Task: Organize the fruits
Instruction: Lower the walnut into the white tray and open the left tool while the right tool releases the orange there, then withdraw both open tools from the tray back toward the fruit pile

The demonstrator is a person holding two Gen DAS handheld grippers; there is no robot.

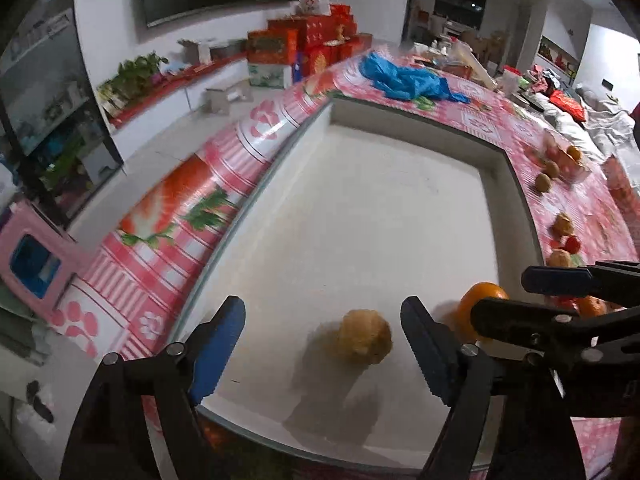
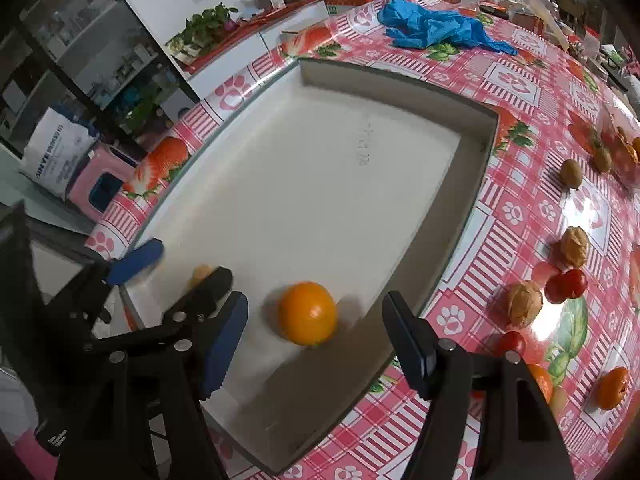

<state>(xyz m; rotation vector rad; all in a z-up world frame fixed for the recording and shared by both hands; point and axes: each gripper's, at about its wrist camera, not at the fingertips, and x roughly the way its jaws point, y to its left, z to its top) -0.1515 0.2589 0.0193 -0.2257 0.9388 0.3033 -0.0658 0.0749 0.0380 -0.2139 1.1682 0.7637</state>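
A shallow white tray (image 1: 360, 200) lies on a pink patterned tablecloth. On its floor near the front rests a walnut (image 1: 364, 342), between the fingers of my left gripper (image 1: 324, 316), which is open with a gap on both sides. To its right an orange (image 1: 480, 300) is partly hidden by my right gripper (image 1: 502, 296). In the right wrist view the orange (image 2: 307, 312) sits on the tray (image 2: 320, 160) between the spread fingers of the right gripper (image 2: 314, 304), touching neither pad. The left gripper (image 2: 180, 266) shows at the left around the walnut (image 2: 201, 272).
Right of the tray, loose fruit lies on the tablecloth (image 2: 520, 92): two walnuts (image 2: 574, 246), small red fruits (image 2: 566, 284), brown kiwis (image 2: 571, 174) and a tangerine (image 2: 612, 388). A crumpled blue bag (image 2: 436, 28) lies beyond the tray. The table edge runs along the tray's left side.
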